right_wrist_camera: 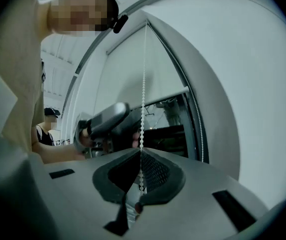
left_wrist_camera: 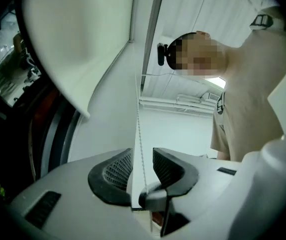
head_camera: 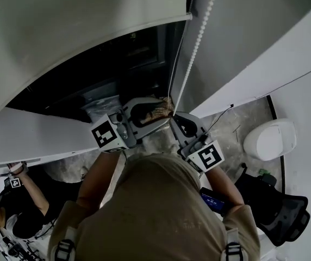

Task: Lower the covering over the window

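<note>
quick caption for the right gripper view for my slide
Right gripper clamped on the bead chain of a partly lowered roller blind.

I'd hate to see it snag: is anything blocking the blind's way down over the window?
Nothing visible does. Below the blind the window shows only dark glass; the right tongs grip the bead chain at its side.

A speckled grey floor [head_camera: 229, 126] lies below, with a thin black cable [head_camera: 221, 116] trailing across it. A white rounded object [head_camera: 269, 139] sits on the floor at the right, and a black swivel chair [head_camera: 285, 215] stands near it. At the lower left a second person [head_camera: 22, 213] in dark clothes raises one arm. The right gripper view shows a bystander in a dark cap [right_wrist_camera: 46, 130] at its left edge.
</note>
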`<action>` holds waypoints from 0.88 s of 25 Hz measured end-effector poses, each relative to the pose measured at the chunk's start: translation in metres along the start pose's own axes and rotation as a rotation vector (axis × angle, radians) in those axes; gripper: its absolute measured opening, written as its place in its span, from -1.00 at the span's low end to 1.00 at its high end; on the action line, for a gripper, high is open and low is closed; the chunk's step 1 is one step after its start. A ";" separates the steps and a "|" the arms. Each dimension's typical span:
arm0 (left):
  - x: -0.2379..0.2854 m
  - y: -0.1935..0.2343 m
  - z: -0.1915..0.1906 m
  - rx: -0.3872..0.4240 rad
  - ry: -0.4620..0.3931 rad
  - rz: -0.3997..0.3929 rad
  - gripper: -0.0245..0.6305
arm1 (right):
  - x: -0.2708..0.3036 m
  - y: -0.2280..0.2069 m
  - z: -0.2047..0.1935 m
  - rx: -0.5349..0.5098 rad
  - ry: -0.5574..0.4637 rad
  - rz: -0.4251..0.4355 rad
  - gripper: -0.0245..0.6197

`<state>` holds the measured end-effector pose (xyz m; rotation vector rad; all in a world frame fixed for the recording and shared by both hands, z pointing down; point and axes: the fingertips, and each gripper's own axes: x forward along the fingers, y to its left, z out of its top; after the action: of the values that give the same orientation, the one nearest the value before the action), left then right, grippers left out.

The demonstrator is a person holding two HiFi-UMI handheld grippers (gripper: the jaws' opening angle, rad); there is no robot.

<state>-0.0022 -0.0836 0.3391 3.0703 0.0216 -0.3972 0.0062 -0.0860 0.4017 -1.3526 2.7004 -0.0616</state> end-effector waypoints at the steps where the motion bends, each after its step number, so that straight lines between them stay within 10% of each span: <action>1: 0.012 0.000 0.007 0.017 0.014 0.003 -0.56 | 0.001 0.003 0.000 -0.003 0.002 0.009 -0.88; 4: 0.029 -0.001 0.008 0.031 0.053 0.026 -0.85 | 0.002 0.012 0.000 -0.008 0.004 0.044 -0.88; 13: -0.001 -0.009 -0.079 0.005 0.249 0.080 -0.87 | -0.011 0.000 0.045 -0.006 -0.144 0.044 -0.63; 22: -0.037 -0.014 -0.056 -0.086 0.051 0.021 -0.67 | 0.003 0.010 0.020 -0.031 -0.028 0.033 -0.89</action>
<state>-0.0239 -0.0672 0.4025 2.9922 0.0087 -0.3091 -0.0007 -0.0821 0.3804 -1.3066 2.7106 0.0023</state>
